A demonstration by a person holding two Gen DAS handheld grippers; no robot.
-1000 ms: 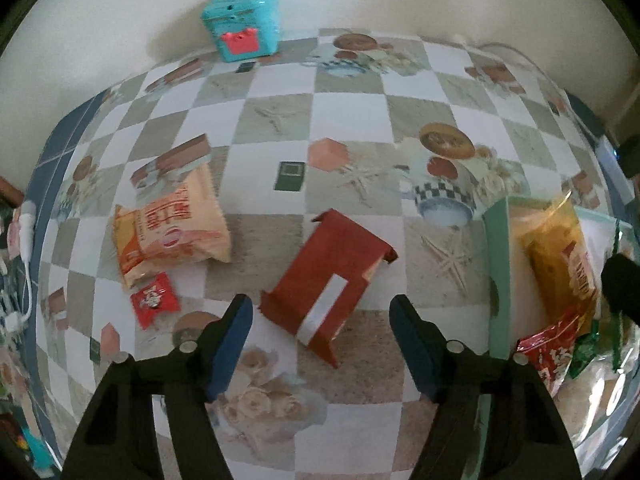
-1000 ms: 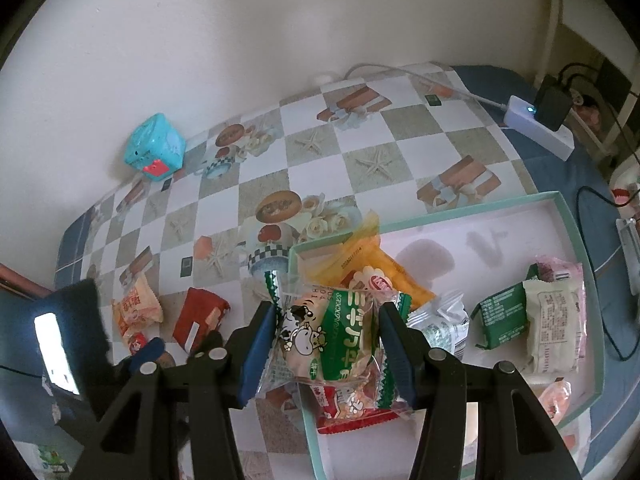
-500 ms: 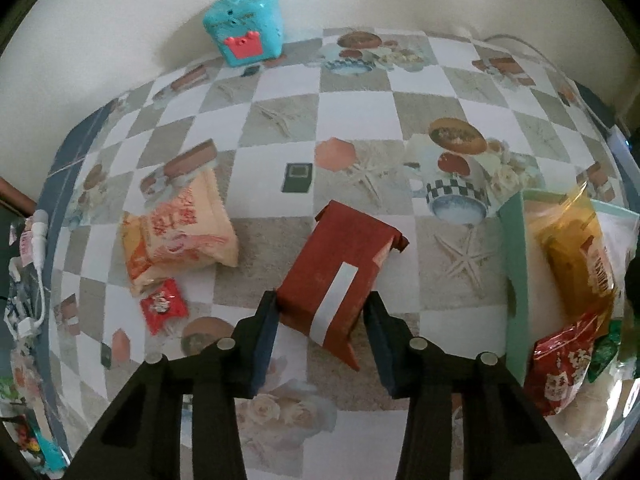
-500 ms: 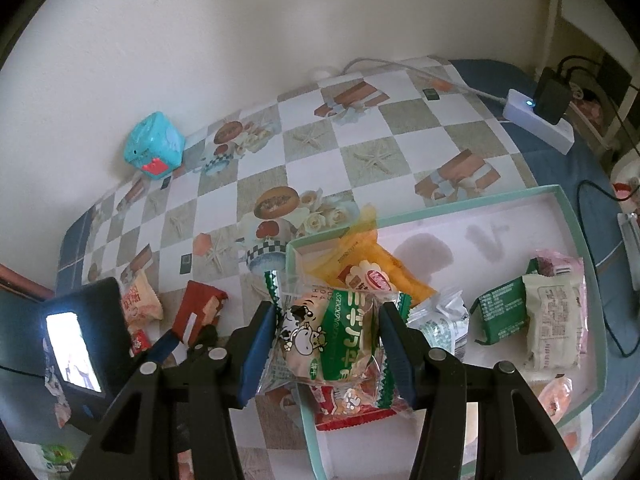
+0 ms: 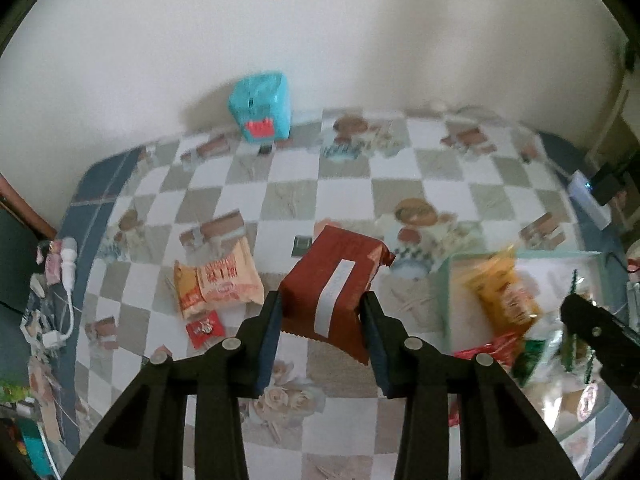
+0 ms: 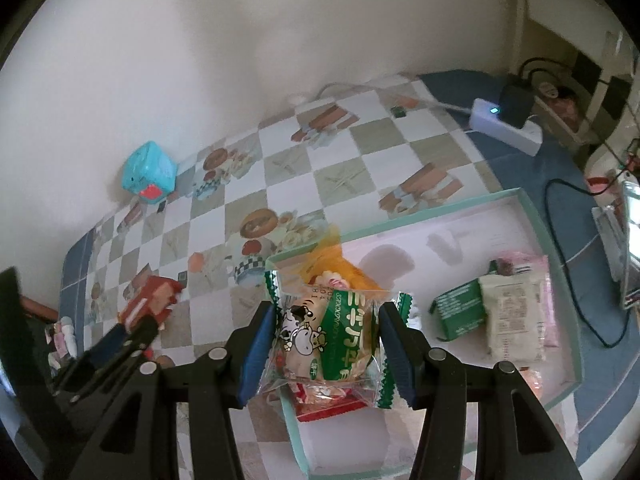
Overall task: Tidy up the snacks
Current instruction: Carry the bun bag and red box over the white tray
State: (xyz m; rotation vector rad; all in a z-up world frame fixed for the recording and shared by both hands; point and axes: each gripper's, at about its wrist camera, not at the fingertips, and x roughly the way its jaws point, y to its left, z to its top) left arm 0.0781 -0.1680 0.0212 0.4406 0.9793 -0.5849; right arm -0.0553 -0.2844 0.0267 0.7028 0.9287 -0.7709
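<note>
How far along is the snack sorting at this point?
Done: several packets, orange, green and pale ones, already lie in the tray. In hand: the left claw grips the red packet; the right claw grips the cow packet over the tray. Left: the peach packet and small red sweet on the table.

Both wrist cams look steeply down along their fingers, close over the table [image 5: 344, 200]. Shared: teal cube [image 5: 262, 110] [image 6: 150, 172], tray [image 5: 448, 280] [image 6: 532, 208], wall.
</note>
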